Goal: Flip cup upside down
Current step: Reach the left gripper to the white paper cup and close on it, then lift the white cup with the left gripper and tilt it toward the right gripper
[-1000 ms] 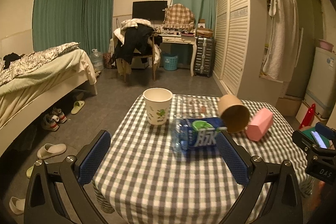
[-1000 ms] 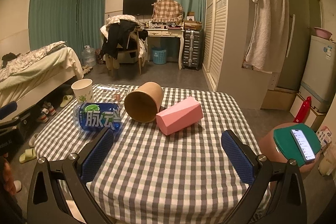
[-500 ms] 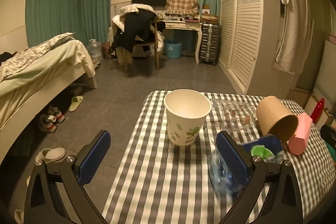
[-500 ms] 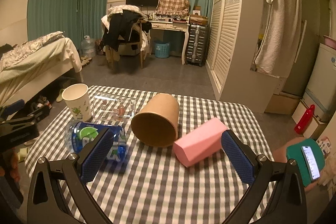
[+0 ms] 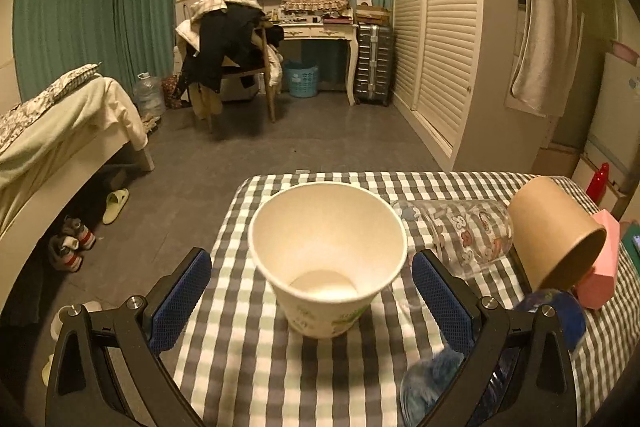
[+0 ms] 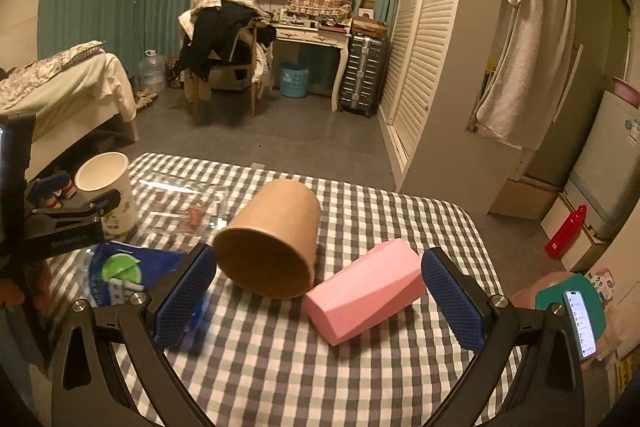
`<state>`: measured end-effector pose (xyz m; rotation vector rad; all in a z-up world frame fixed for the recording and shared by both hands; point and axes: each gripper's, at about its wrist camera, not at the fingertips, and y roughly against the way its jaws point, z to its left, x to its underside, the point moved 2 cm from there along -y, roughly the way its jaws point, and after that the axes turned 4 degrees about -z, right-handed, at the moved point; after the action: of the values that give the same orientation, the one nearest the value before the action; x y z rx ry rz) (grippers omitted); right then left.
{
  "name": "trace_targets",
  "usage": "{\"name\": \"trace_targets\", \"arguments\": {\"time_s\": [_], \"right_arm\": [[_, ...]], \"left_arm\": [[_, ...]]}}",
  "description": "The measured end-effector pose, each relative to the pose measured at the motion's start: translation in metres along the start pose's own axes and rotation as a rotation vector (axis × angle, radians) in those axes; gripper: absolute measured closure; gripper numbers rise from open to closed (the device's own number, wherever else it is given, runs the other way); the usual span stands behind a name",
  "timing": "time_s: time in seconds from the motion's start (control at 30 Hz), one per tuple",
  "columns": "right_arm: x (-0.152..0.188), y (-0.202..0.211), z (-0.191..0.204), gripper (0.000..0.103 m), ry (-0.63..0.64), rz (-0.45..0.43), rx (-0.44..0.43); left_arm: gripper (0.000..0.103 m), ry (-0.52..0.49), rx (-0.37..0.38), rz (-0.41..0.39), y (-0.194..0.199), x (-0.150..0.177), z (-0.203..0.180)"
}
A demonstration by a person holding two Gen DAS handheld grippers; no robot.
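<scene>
2 blue pads of your left gripper [image 5: 312, 291] stand spread either side of the upright white cup [image 5: 327, 255] near the table's [image 5: 256, 379] left edge, not touching, ready to clamp, while your right gripper [image 6: 318, 291] hangs open, idle.

**Colours on the checked bench**

The bench [image 5: 248, 367] wore a grey-and-white check. The cup [image 5: 328, 259] was cream with green print low on its side. A brown tub [image 6: 272, 247] lay beside a pink box [image 6: 364, 291]. The bottle [image 6: 120, 271] had a blue-and-green label. The fingers [image 6: 186, 291] had blue pads.
</scene>
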<state>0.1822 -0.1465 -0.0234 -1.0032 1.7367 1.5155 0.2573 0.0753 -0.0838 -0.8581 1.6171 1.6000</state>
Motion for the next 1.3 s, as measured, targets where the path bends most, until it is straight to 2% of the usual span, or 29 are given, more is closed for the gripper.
{"name": "trace_targets", "arguments": {"time_s": [0.07,0.17,0.23,0.43,0.6,0.83,1.0,1.13,1.3], "right_arm": [[0.001,-0.004,-0.001,0.0,-0.003,0.01,0.0],[0.004,-0.011,-0.005,0.0,-0.013,0.02,-0.004],[0.006,-0.014,-0.008,0.0,-0.025,0.026,-0.01],[0.007,-0.009,-0.01,0.0,-0.038,0.019,-0.027],[0.005,0.006,-0.019,0.0,-0.06,-0.008,-0.037],[0.012,0.05,-0.043,0.0,-0.105,-0.064,-0.045],[0.027,0.075,-0.062,0.0,-0.135,-0.079,-0.042],[0.046,0.087,-0.08,0.0,-0.15,-0.072,-0.018],[0.068,0.091,-0.099,0.0,-0.17,-0.052,0.005]], "left_arm": [[0.003,-0.01,0.009,0.002,-0.003,-0.002,-0.004],[0.019,-0.021,0.016,0.003,-0.004,-0.003,-0.007],[0.034,-0.02,0.019,0.011,-0.004,-0.004,-0.005],[0.035,-0.02,-0.005,-0.017,0.015,-0.013,-0.004],[0.035,-0.04,-0.022,-0.093,0.063,-0.032,-0.012],[0.035,-0.051,0.059,-0.168,0.14,-0.046,-0.055],[0.035,-0.08,0.123,-0.166,0.162,-0.026,-0.109],[0.035,-0.087,0.162,-0.135,0.157,-0.001,-0.147],[0.035,-0.113,0.164,-0.106,0.143,0.035,-0.181]]}}
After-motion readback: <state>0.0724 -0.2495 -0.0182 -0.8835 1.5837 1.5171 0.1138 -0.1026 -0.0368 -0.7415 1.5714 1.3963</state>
